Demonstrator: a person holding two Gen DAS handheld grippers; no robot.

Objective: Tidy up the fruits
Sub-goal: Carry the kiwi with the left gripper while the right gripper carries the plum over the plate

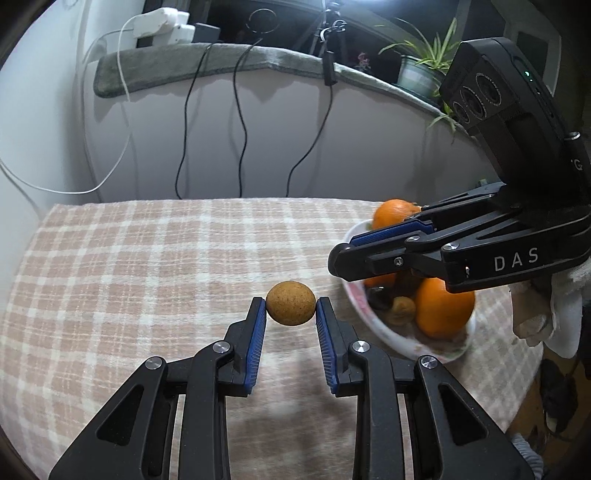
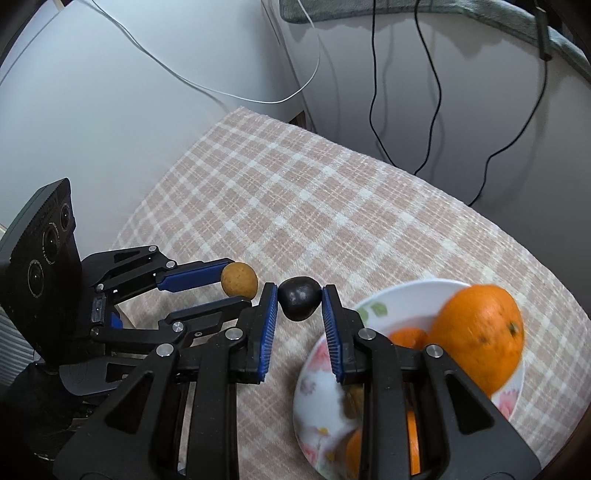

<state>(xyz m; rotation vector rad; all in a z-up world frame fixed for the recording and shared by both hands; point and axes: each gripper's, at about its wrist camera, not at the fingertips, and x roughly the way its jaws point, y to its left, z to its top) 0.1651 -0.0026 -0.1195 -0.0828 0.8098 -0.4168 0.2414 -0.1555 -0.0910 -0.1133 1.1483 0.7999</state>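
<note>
Over a table spread with a pink-and-cream checked cloth [image 1: 147, 258], the left gripper [image 1: 290, 304] pinches a small round tan fruit [image 1: 290, 303] with a speckled skin between the tips of its 2 blue-padded fingers [image 1: 258, 332]; the fruit hangs clear above the cloth. In the right wrist view the same tan fruit [image 2: 239, 279] shows at the end of the left gripper [image 2: 236, 284], just left of the right gripper [image 2: 299, 299].

The right gripper is closed narrowly on a small dark, glossy fruit [image 2: 299, 298], held at the pad tips, also off the cloth. Seen from the left wrist, the right gripper [image 1: 338, 258] reaches in from the right and hangs above a white floral bowl [image 1: 436, 350], hiding part of what lies inside and its own load.

The bowl [image 2: 317, 387] sits near the table's right edge. In it are a large orange [image 1: 443, 310], a second orange [image 1: 393, 214] at the far rim, a dark fruit [image 1: 380, 299] and a wrinkled brown one [image 1: 402, 310]. From the right wrist, the gripper's own fingers cover much of the bowl; the large orange [image 2: 476, 332] is blurred.

Behind the table, 3 black cables [image 1: 240, 122] and a white cable [image 1: 122, 74] hang down a pale wall. On the grey-covered ledge [image 1: 221, 55] above stand a potted spider plant [image 1: 421, 62] and a white power strip [image 1: 162, 22]. A white cloth [image 1: 554, 314] hangs at the right edge.
</note>
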